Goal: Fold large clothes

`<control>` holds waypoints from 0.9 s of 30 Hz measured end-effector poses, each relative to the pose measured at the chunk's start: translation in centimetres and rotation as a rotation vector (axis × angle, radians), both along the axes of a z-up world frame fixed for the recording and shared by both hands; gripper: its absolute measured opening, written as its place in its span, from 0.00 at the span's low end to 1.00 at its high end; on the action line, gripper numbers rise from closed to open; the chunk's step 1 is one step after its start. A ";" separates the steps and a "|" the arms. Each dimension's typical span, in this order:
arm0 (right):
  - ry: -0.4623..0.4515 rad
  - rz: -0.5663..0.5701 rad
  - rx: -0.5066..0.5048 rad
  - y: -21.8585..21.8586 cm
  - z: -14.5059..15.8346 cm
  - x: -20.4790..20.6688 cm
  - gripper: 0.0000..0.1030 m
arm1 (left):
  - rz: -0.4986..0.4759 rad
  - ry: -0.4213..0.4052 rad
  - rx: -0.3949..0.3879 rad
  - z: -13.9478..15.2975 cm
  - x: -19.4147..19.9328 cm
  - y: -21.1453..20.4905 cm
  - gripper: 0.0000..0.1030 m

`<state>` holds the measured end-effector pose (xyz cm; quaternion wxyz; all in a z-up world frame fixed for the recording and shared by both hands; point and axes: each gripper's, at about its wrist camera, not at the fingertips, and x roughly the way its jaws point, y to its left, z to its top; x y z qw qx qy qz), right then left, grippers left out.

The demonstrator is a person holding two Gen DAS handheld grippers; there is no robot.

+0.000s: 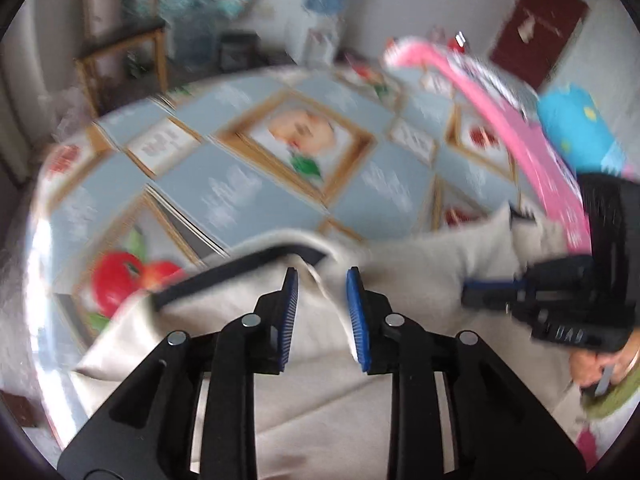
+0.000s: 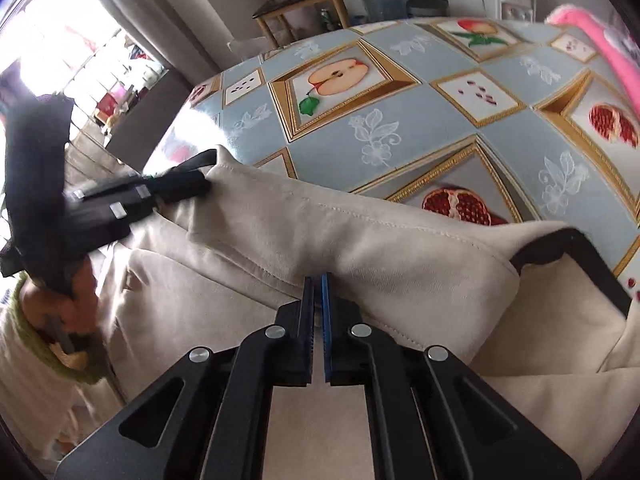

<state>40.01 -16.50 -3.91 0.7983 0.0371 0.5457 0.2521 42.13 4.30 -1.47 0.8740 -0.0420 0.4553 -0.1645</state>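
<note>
While the left claw [image 1: 322, 280] hangs spread over a beige garment [image 2: 320, 232] on the desk [image 2: 400, 136], the right claw [image 2: 318, 284] is pressed together.

my tools [image 2: 317, 292] are black with blue ribbed pads [image 1: 354, 300]. the garment [image 2: 320, 224] is plain cream with black trim [image 2: 580, 248] along its edge. the bench [image 2: 420, 128] cloth is pale blue with white leaf sprigs and gold-framed squares of red apples, pomegranates and seeds. beside it, something bright pink [image 1: 532, 140]. my cuff [image 2: 36, 344] is green.
</note>
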 end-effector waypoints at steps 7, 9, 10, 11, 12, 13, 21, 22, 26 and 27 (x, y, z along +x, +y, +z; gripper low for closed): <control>-0.021 -0.006 -0.012 -0.1 0.1 -0.4 0.02 | -0.219 0.034 -0.046 0.7 -1.3 -4.7 0.23; -0.040 -0.015 -0.030 0.2 0.1 -0.7 0.02 | -0.268 0.086 0.014 -1.0 -1.5 -6.9 0.23; -0.050 -0.020 -0.038 0.3 0.1 -0.8 0.02 | -0.269 0.090 0.042 -1.6 -1.6 -7.4 0.23; -0.059 -0.024 -0.047 0.4 0.2 -1.0 0.02 | -0.263 0.083 0.079 -2.2 -1.6 -8.0 0.23; -0.073 -0.028 -0.062 0.6 0.2 -1.1 0.02 | -0.259 0.063 0.101 -2.5 -1.6 -8.2 0.23; -0.082 -0.031 -0.070 0.7 0.2 -1.2 0.02 | -0.257 0.058 0.106 -2.6 -1.6 -8.4 0.24; -0.033 -0.152 0.059 -3.9 2.2 -0.8 0.21 | -0.240 0.071 0.110 -2.6 -1.6 -8.4 0.24; -0.044 -0.190 0.070 -5.2 2.8 -0.9 0.26 | -0.239 0.072 0.109 -2.7 -1.4 -8.4 0.24; -0.005 -0.322 0.058 -10.1 3.1 -0.5 0.40 | -0.248 0.062 0.102 -2.7 -1.5 -8.4 0.24; 0.022 -0.327 0.055 -10.5 2.7 -0.3 0.41 | -0.250 0.060 0.099 -2.7 -1.6 -8.4 0.24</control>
